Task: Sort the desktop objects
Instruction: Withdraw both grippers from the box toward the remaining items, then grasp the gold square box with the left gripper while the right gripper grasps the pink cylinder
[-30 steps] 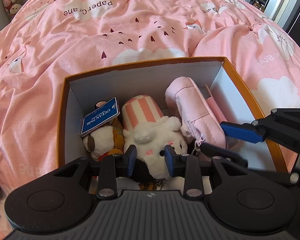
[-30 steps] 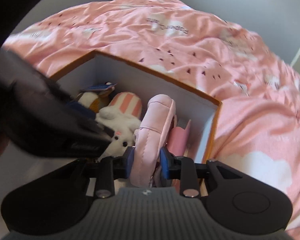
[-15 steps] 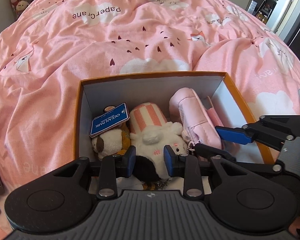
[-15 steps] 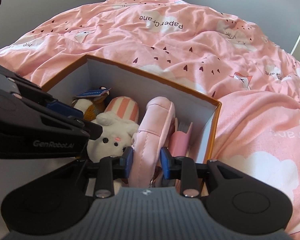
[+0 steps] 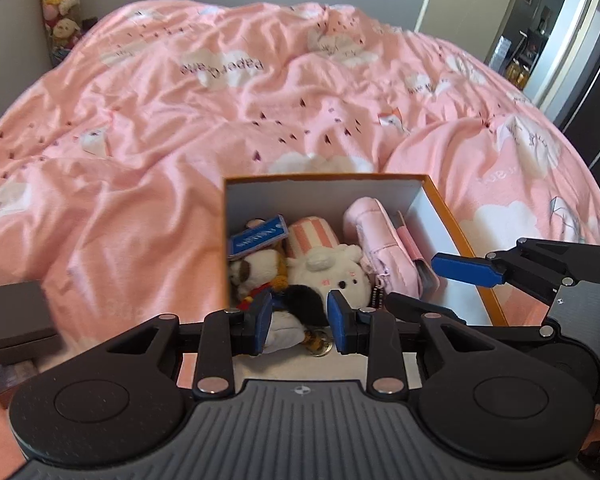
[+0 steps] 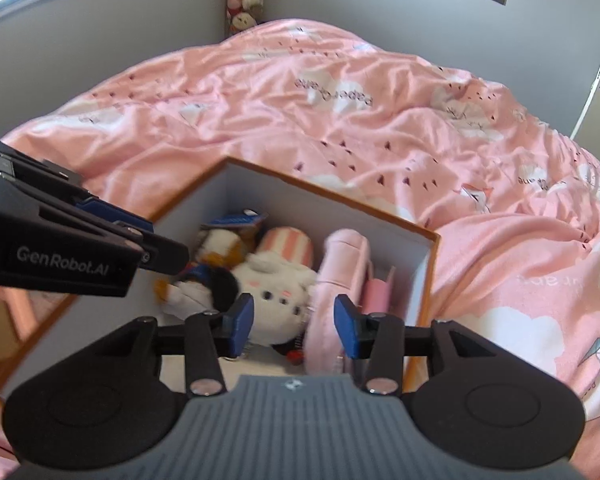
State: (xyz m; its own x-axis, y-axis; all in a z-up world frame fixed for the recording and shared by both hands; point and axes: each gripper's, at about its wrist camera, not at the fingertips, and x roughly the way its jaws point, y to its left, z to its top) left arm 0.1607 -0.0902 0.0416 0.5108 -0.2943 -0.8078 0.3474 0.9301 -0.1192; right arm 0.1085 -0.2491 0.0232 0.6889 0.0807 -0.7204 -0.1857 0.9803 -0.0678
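since the earlier frames both grippers have been drawn up and back from the box (image 5: 456,236); more of the pink duvet (image 5: 180,140) is now seen, w/ motion blur. right gripper (image 6: 294,322): jaws have just been opening, the pink pouch (image 6: 342,276) let go. it is still partly between the pads, leaning by the right one, no longer squeezed; released. left gripper (image 5: 298,322): jaws part open, nothing clamped. a dark furry bit of toy (image 5: 302,300) is seen in the gap but looks below the pads, in the box; released as judged.

pouch now stands on edge in the box's right part, beside the white plush (image 5: 332,272) and the striped cushion (image 5: 314,232); brown plush w/ blue tag (image 5: 256,236) at left.

step in hand, as judged: retreat after drop. best done by lifting straight out, pads kept wide so the pouch isn't dragged or tipped, and the two grippers kept apart.

left view only: dark boxes (image 5: 18,316) at left edge, doorway at right, small keychain bits at the box front. right view only: window, wall strip, pink card item (image 6: 376,290) behind the pouch seen more fully.
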